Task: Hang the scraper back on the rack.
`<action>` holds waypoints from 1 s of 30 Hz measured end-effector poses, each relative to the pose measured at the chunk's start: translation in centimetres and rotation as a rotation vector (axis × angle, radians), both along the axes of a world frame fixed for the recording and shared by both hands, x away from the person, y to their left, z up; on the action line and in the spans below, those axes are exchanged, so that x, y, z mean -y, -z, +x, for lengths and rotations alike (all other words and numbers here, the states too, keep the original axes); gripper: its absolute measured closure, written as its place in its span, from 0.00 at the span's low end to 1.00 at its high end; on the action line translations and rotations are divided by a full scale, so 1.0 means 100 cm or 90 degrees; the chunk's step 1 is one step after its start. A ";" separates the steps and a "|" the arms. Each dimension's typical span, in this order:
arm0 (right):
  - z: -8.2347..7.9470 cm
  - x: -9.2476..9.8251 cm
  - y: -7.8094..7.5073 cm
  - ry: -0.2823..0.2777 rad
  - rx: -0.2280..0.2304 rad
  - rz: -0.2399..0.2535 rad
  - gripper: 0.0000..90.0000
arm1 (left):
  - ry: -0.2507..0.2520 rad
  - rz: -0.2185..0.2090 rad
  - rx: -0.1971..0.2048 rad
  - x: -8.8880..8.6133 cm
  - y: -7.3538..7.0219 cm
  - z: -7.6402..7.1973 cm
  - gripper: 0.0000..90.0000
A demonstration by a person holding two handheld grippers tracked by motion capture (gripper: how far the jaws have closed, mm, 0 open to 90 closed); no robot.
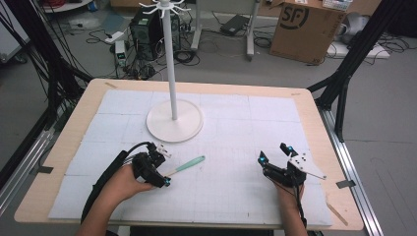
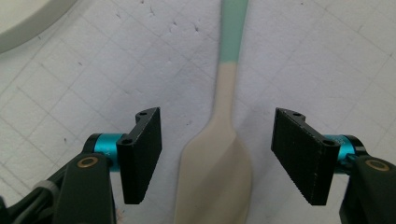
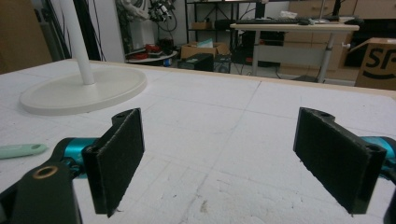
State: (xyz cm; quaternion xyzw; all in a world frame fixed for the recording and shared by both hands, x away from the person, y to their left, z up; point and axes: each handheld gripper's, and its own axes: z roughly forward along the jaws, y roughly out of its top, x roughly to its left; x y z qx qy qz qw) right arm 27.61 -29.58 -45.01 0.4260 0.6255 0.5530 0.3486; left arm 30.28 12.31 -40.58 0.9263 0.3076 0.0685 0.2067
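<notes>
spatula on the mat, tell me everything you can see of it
The spatula lies flat on the white mat, in front of the stand's round base. It has a broad cream blade that narrows to a cream neck, then a mint green handle with a rounded end; it looks like matte silicone or plastic. The left gripper is open, with the blade between its jaws and a gap on each side. Only the mat touches it.

Black "SF" logo on the brown cardboard box on the floor, far right beyond the tabletop; partly readable as "SF" in the right gripper view.
</notes>
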 end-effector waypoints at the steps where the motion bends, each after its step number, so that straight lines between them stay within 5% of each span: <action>1: -0.001 0.000 0.000 -0.001 -0.005 0.004 0.17 | 0.001 0.004 -0.003 0.001 0.000 0.001 0.38; 30: 0.000 0.000 0.000 -0.001 -0.002 0.003 0.17 | 0.004 0.084 -0.087 0.024 -0.005 0.021 0.41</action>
